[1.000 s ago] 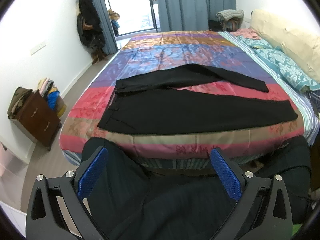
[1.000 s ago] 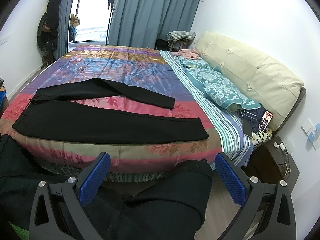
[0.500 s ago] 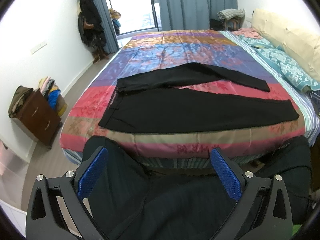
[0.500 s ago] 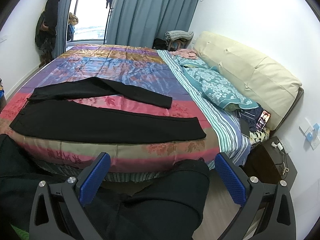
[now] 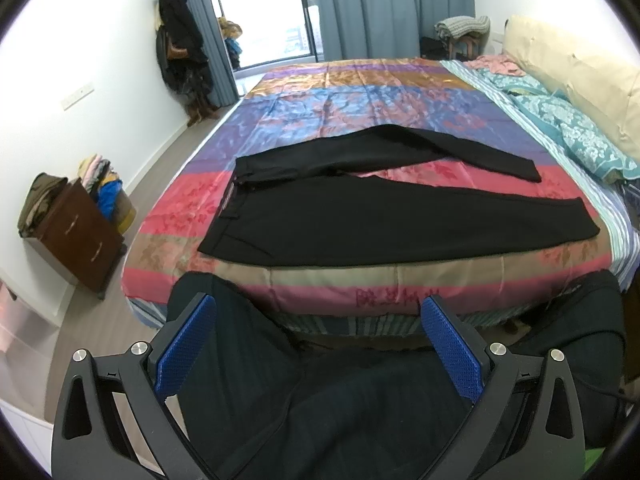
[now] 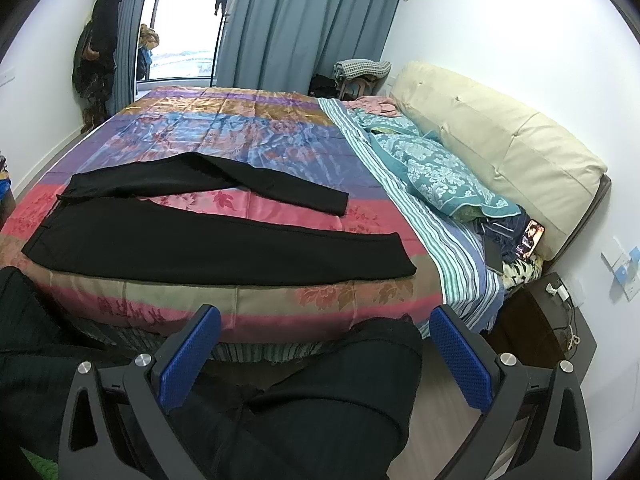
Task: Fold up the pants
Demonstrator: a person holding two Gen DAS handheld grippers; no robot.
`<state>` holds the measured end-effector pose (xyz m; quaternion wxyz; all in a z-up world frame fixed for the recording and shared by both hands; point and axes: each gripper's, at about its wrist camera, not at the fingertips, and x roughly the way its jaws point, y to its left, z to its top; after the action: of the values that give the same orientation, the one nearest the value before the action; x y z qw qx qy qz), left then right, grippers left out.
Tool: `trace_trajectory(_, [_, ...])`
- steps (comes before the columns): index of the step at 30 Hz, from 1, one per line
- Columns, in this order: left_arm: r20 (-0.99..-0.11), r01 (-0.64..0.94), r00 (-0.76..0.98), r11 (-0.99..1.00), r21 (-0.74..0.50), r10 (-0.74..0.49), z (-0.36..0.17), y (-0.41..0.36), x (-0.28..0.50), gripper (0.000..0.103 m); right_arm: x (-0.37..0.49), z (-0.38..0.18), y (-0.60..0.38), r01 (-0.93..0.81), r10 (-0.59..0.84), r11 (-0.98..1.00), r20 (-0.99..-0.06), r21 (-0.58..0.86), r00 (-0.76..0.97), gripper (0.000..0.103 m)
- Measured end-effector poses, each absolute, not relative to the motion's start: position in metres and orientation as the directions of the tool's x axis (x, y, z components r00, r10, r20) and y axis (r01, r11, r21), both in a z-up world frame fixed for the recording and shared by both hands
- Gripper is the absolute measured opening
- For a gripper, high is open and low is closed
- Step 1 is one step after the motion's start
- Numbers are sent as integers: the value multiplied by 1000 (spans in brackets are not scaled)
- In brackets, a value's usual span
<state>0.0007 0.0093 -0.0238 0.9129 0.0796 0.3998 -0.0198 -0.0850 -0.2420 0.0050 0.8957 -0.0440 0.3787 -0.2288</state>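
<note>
Black pants (image 5: 380, 224) lie flat on the bed's colourful quilt (image 5: 360, 96), waistband to the left, both legs spread apart toward the right. They also show in the right wrist view (image 6: 208, 244). My left gripper (image 5: 318, 340) is open and empty, held back off the bed's near edge above the person's dark-trousered knees. My right gripper (image 6: 326, 348) is open and empty too, off the near edge toward the leg ends.
Teal pillows (image 6: 444, 176) and a cream headboard (image 6: 500, 140) are at the right. A phone (image 6: 530, 238) lies by the headboard. A brown cabinet (image 5: 76, 236) with clothes stands left of the bed. A dark nightstand (image 6: 540, 320) stands at the right.
Both views have shifted slightly; the right camera has moved a little toward the bed. The pants have not moved and both grippers stay open.
</note>
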Motion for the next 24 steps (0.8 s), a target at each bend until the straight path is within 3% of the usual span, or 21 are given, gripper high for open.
trace_trajectory(24, [-734, 100, 678, 986, 133, 31, -22, 11, 1, 102, -81, 5, -237, 358, -429, 899, -665, -251, 611, 103])
